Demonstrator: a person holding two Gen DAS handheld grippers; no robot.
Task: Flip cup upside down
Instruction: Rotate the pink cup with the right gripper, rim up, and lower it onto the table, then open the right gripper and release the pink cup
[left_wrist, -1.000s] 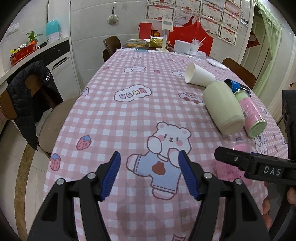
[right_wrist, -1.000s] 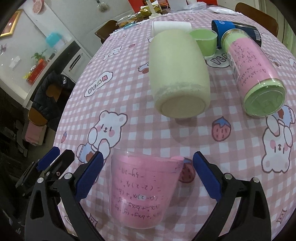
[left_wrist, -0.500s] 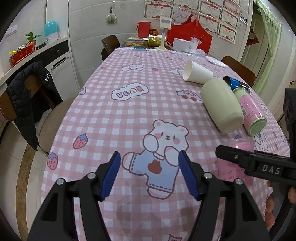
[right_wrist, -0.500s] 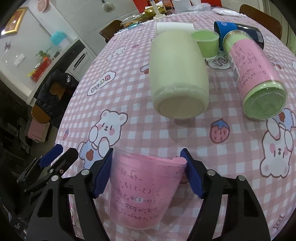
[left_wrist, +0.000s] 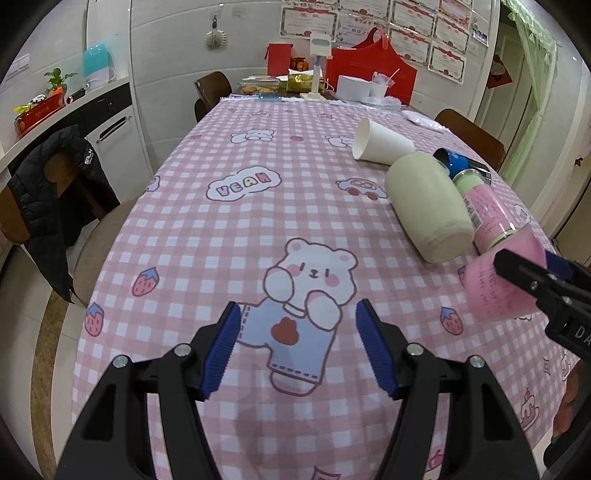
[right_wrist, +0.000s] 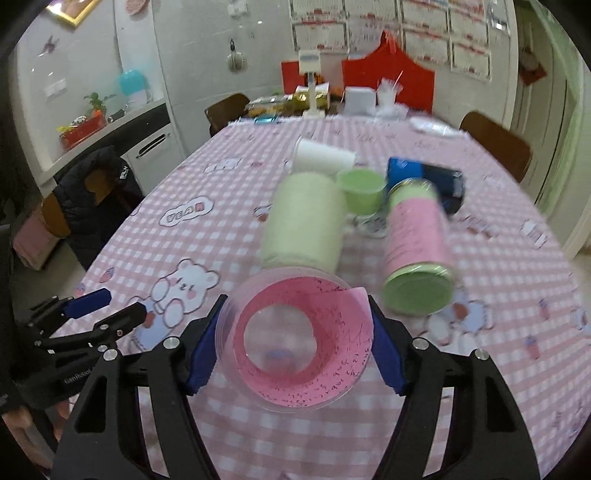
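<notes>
My right gripper (right_wrist: 293, 341) is shut on a clear plastic cup with a pink paper liner (right_wrist: 295, 339). The cup is lifted off the table and tipped, its open mouth facing the right wrist camera. In the left wrist view the same pink cup (left_wrist: 498, 284) hangs tilted above the table at the right edge, held by the right gripper (left_wrist: 532, 273). My left gripper (left_wrist: 297, 347) is open and empty, low over the bear print at the near end of the table. It also shows in the right wrist view (right_wrist: 110, 306) at the lower left.
On the pink checked tablecloth (left_wrist: 240, 229) lie a cream cup (left_wrist: 424, 206), a pink-and-green tumbler (right_wrist: 413, 251), a white paper cup (left_wrist: 380, 146) and a blue can (right_wrist: 424, 173). A small green cup (right_wrist: 360, 190) stands among them. A chair with a black jacket (left_wrist: 62, 199) stands at the left.
My right gripper closed on the pink cup, lifted it off the table and tipped it so its mouth faces the camera. My left gripper stayed open and nearly still.
</notes>
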